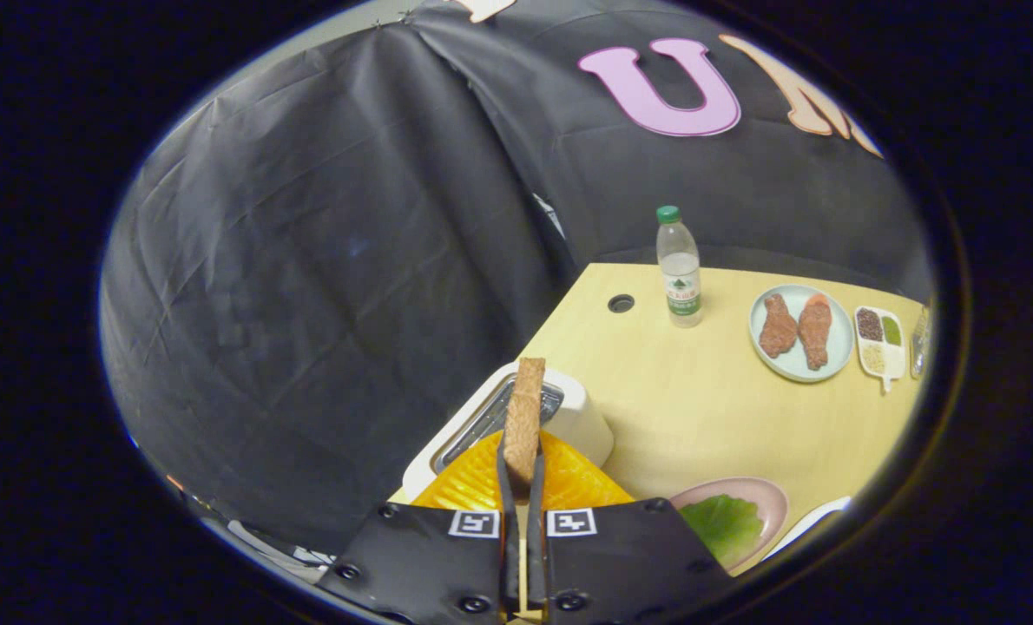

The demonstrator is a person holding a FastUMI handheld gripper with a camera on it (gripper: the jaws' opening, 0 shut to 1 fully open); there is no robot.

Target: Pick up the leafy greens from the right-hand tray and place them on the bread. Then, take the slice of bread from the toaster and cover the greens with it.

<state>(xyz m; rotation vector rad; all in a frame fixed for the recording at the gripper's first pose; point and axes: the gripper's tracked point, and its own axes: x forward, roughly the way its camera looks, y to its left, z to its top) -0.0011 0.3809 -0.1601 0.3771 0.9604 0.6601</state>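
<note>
- One slice of bread (524,418), brown and grainy, stands on edge, pinched at its lower end between both fingers of the tongs (523,473), which are closed on it.
- Held above the white toaster (569,417), the slice is clear of the slot.
- Between the toaster and the tongs lies an orange ribbed thing (473,482).
- Right of the toaster, the leafy greens (725,525) lie on a pink plate (764,495).
- Beyond the toaster on the bench (699,408) stand a water bottle (679,269), a plate of meat pieces (799,334) and a small divided tray (881,340).
</note>
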